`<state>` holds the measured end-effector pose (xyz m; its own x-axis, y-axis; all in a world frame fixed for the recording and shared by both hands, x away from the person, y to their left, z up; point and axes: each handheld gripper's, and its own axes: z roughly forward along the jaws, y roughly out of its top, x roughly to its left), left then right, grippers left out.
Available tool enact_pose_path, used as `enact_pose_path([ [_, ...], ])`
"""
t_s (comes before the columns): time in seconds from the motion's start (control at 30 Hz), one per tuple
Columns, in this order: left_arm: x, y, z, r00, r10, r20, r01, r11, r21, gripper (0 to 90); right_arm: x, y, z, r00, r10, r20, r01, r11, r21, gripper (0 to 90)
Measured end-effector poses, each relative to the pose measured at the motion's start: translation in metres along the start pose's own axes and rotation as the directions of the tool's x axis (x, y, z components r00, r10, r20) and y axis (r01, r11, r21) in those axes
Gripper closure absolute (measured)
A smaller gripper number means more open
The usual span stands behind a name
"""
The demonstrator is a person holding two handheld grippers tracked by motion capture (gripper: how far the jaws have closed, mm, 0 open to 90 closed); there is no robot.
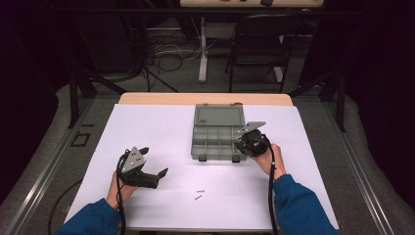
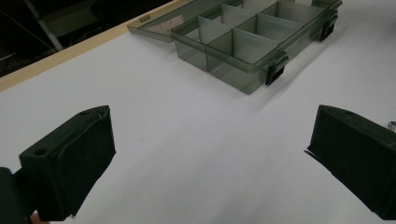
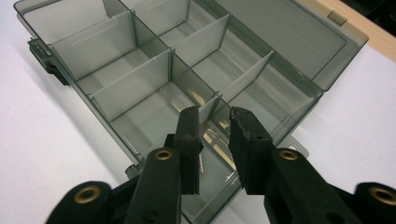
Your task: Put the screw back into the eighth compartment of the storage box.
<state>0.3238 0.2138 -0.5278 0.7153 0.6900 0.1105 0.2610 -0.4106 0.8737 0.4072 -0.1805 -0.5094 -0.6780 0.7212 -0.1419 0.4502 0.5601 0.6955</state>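
We see the right gripper (image 1: 247, 142) in our right hand (image 1: 268, 155) poised over the near right corner of the smoky plastic organizer box (image 1: 205, 147), which sits open mid-table on the white sheet (image 1: 161, 132). The box's lid (image 1: 219, 116) lies flat on the far side. In the right gripper view the gripper (image 3: 214, 122) points down into the nearest right compartment. Its jaws stand slightly apart with nothing pinched between them; a thin divider (image 3: 208, 108) rises just past the gap. A screw (image 3: 201, 163) lies on the floor of that compartment below the left jaw. More screw-like pieces (image 3: 219, 147) lie beside it, partly hidden by the jaws, so we cannot count them. Pads touch nothing that we can see.

The left gripper (image 1: 149, 169) in our left hand (image 1: 120, 188) rests low over the sheet at front left, well apart from the box. Its jaws are spread wide, holding nothing. In the left gripper view the gripper (image 2: 205, 154) has only bare white sheet between its jaws. The box (image 2: 252, 42) lies ahead and to the upper right there, with latches (image 2: 276, 70) on the near wall.

Two loose screws (image 1: 199, 194) lie on the sheet near the front edge, between the two hands and closer to the left gripper. They are just beside each other. The other compartments look empty from above.

A wood table edge (image 1: 205, 98) shows beyond the sheet, with a folding chair (image 1: 259, 44) on the floor behind.
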Motion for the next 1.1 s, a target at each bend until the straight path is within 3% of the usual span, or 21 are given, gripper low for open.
enact_pose_path([
  [0.17, 0.000, 0.000, 0.000, 1.0000, 0.000, -0.002, 0.000, 1.0000, -0.001, 0.0, -0.002, 0.001, -0.010, 0.9998, 0.018, 0.012, -0.017, 0.999, -0.030, 54.5],
  [0.5, 0.000, 0.000, -0.001, 1.0000, 0.003, -0.006, -0.003, 1.0000, 0.002, 0.0, 0.005, 0.003, -0.031, 0.9996, 0.025, -0.016, -0.027, 0.994, -0.107, 28.6],
  [0.77, -0.001, 0.001, -0.001, 1.0000, 0.006, -0.007, -0.006, 1.0000, 0.000, 0.0, 0.017, 0.002, -0.047, 0.9993, 0.009, -0.037, -0.014, 0.990, -0.138, 19.4],
  [1.1, -0.001, 0.001, -0.001, 0.9999, 0.008, -0.007, -0.008, 1.0000, 0.000, 0.0, 0.044, -0.005, -0.059, 0.9955, -0.038, -0.087, 0.023, 0.986, -0.163, 14.7],
])
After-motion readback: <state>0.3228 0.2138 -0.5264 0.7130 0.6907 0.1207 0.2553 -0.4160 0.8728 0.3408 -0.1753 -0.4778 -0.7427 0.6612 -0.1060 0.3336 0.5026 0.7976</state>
